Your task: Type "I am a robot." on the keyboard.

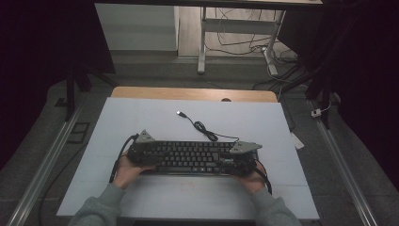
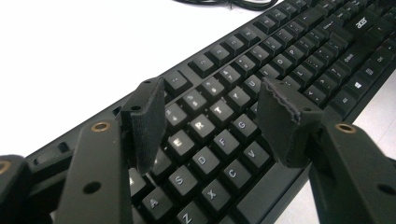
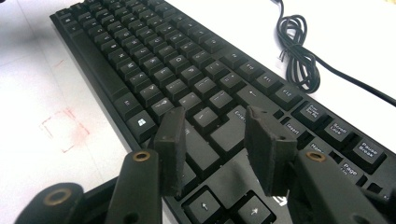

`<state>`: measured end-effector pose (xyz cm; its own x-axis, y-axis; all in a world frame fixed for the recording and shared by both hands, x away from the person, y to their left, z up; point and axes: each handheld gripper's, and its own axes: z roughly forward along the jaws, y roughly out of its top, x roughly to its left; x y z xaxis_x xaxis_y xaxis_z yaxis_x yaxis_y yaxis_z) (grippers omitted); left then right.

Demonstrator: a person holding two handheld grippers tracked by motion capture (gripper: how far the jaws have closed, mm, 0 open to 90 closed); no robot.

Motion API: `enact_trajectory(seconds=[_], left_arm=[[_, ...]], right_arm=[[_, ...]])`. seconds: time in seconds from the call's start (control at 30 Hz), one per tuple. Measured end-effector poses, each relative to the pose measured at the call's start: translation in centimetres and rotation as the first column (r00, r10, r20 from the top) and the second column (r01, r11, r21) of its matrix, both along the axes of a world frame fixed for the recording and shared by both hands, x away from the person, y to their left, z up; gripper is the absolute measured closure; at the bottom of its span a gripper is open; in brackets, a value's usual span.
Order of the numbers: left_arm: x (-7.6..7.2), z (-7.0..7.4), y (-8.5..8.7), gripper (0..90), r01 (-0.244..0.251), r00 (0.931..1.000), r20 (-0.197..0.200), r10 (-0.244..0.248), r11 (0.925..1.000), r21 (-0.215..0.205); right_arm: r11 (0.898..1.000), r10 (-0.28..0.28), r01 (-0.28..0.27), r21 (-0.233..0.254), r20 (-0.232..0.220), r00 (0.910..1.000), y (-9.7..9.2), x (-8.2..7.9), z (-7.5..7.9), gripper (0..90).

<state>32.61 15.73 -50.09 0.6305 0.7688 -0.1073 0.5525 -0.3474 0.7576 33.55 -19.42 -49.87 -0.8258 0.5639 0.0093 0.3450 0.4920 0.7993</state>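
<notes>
Keyboard (image 1: 190, 157) lies crosswise, one gripper over each end.
We find the left gripper (image 2: 212, 119) and right gripper (image 3: 212, 140) parted above the keys, holding nothing.

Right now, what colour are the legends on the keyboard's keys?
White letters on black keys of the keyboard; clearest in the left gripper view.

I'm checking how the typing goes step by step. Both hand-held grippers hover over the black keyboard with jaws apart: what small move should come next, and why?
Probably lower the left hand-held gripper so one pad presses a key: its open jaws hang just over the letter rows of the keyboard, around E, R and T, holding nothing. The right hand-held gripper is open too, above the Enter side.
</notes>
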Motion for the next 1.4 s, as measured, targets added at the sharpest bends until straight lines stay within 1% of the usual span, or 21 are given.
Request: enact_trajectory(seconds=[0.17,0.27,0.33,0.4,0.47,0.53,0.6,0.63,0.77,0.87,1.1,1.4], left_arm=[[0.1,-0.1,-0.2,43.6,0.005,1.0,0.001,-0.005,1.0,0.002],[0.2,-0.3,-0.4,47.1,0.008,1.0,0.001,-0.008,1.0,0.005],[0.4,-0.5,-0.5,53.2,0.012,0.9999,-0.004,-0.012,0.9999,0.004],[0.6,-0.8,-0.7,61.4,0.024,0.9997,-0.008,-0.024,0.9996,0.012],[0.7,-0.9,-0.9,71.3,0.037,0.9992,-0.013,-0.037,0.9992,0.018],[0.8,-1.1,-1.1,81.3,0.045,0.9989,-0.015,-0.045,0.9984,0.035],[0.9,-1.3,-1.3,87.5,0.051,0.9986,-0.02,-0.05,0.9978,0.043],[0.9,-1.3,-1.4,88.7,0.054,0.9984,-0.021,-0.053,0.9976,0.043],[1.1,-1.6,-1.9,88.9,0.063,0.9977,-0.03,-0.061,0.9969,0.047],[1.1,-1.8,-2.2,88.9,0.067,0.9975,-0.026,-0.066,0.9962,0.055],[1.3,-2.0,-2.3,88.8,0.051,0.9985,-0.022,-0.05,0.9968,0.062],[1.4,-2.3,-2.6,88.8,0.053,0.9983,-0.027,-0.051,0.996,0.072]], right_arm=[[1.0,0.001,-0.001,-0.008,0.006,1.0,-0.1,0.0,0.0,57.2],[1.0,-0.005,0.005,-0.008,0.007,1.0,-0.1,0.0,0.0,56.8],[1.0,-0.003,0.003,-0.009,0.009,1.0,-0.1,0.0,0.0,56.5],[1.0,-0.004,0.004,-0.008,0.01,0.9999,0.0,0.0,-0.1,56.4],[1.0,-0.005,0.005,-0.013,0.01,0.9999,0.0,0.1,-0.1,56.3],[1.0,-0.004,0.004,-0.013,0.009,0.9999,0.1,0.1,-0.2,56.2],[1.0,-0.002,0.002,-0.017,0.007,1.0,0.1,0.1,-0.2,56.1],[1.0,-0.003,0.004,-0.02,0.006,1.0,0.1,0.1,-0.3,56.0],[1.0,0.002,-0.001,-0.028,0.003,1.0,0.2,0.1,-0.3,55.9],[0.999,0.001,-0.001,-0.034,0.003,1.0,0.3,0.1,-0.4,55.8],[0.999,0.003,-0.003,-0.041,0.001,1.0,0.4,0.1,-0.5,55.5],[0.999,0.006,-0.005,-0.04,0.003,1.0,0.4,0.1,-0.5,55.1]])
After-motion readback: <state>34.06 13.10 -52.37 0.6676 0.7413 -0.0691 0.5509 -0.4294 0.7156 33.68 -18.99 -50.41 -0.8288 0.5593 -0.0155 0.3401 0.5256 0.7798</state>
